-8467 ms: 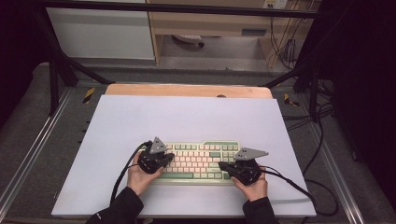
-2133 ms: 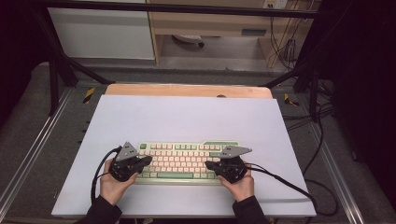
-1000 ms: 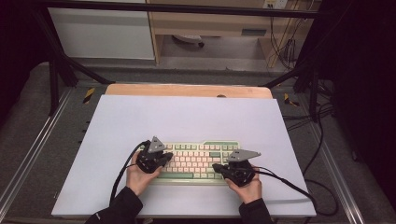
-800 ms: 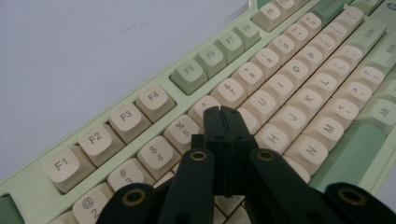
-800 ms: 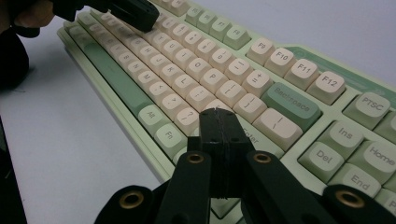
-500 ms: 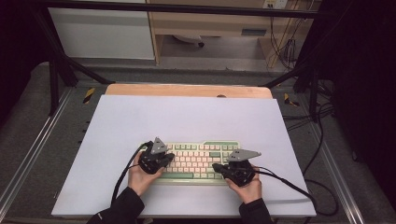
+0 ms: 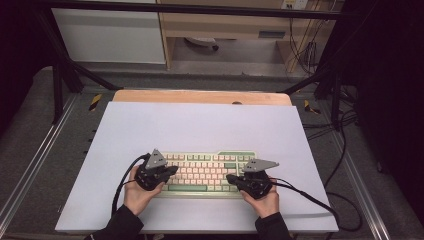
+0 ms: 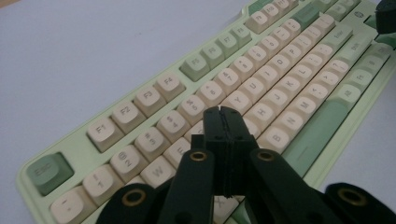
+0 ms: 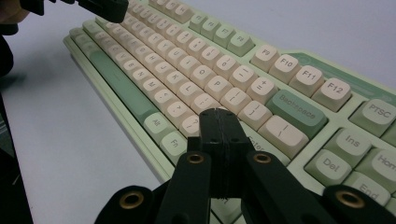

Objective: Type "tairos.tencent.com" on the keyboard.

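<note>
- Sitting near the front edge of the white bench top (image 7: 200,125), roughly midway along it, is the pale green keyboard (image 7: 207,172) with cream keys, its long side running parallel to that edge.
- The left gripper (image 7: 170,172) hangs over the keyboard's left end, held in the person's left hand (image 7: 137,192); its jaws are pressed flat together with nothing between them.
- In the left gripper view, the closed tips sit above the letter rows, just past the number keys, with the green Esc key (image 8: 49,171) off towards the lower left.
- The right gripper (image 7: 231,177) is over the keyboard's right end, in the right hand (image 7: 264,202), jaws likewise shut tight and empty.
- In the right gripper view, those tips hover close to the Enter key (image 9: 280,133), below the green Backspace key (image 9: 296,112).
- Whether either tip is actually touching a key I cannot tell.
- A black cable (image 7: 305,192) trails off from the right gripper towards the bench's right front corner.
</note>
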